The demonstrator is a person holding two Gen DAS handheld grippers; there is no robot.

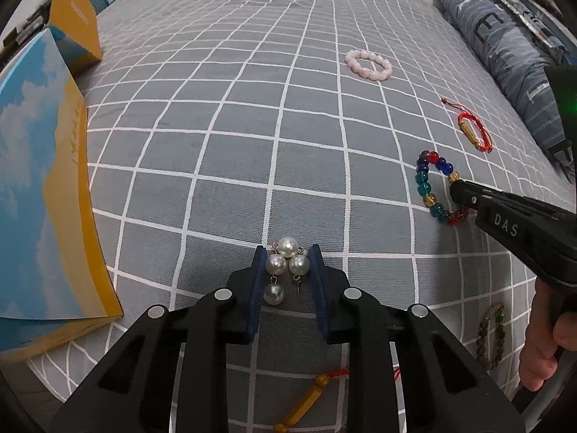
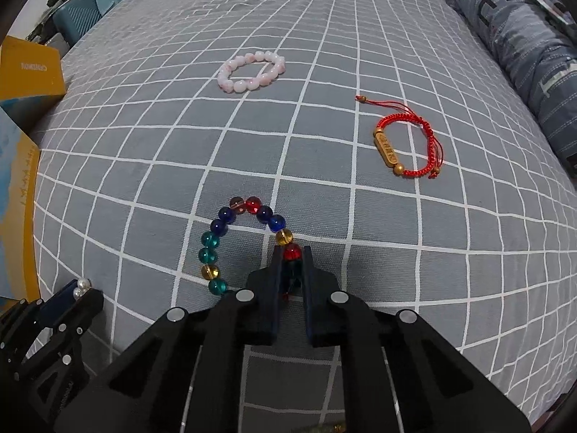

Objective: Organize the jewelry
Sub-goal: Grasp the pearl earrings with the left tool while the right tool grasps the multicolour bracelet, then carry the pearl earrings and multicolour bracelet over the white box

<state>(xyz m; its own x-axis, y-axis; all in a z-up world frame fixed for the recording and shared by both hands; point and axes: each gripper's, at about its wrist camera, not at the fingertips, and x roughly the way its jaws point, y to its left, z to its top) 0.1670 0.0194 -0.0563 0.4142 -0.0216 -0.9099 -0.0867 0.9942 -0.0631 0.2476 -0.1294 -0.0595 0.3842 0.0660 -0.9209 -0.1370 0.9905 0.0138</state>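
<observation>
A cluster of white pearls (image 1: 286, 265) on small metal links lies on the grey checked bedspread (image 1: 216, 144), and my left gripper (image 1: 287, 252) is shut on it, blue pads against the two side pearls. A bracelet of blue, teal, amber and red glass beads (image 2: 216, 238) lies to the right. My right gripper (image 2: 291, 252) is shut on its near side, a red bead showing at the tips. In the left wrist view the right gripper (image 1: 455, 187) reaches in from the right onto that bracelet (image 1: 425, 180). The left gripper (image 2: 77, 288) with its pearls shows at the lower left of the right wrist view.
A pink bead bracelet (image 2: 251, 72) and a red cord bracelet with a gold tube (image 2: 407, 144) lie farther back. Brown beads (image 1: 492, 335) and another gold-tube cord (image 1: 303, 400) lie near. A blue-and-yellow box (image 1: 43, 180) stands left, rolled bedding (image 1: 505, 47) right. A hand (image 1: 544, 342) holds the right gripper.
</observation>
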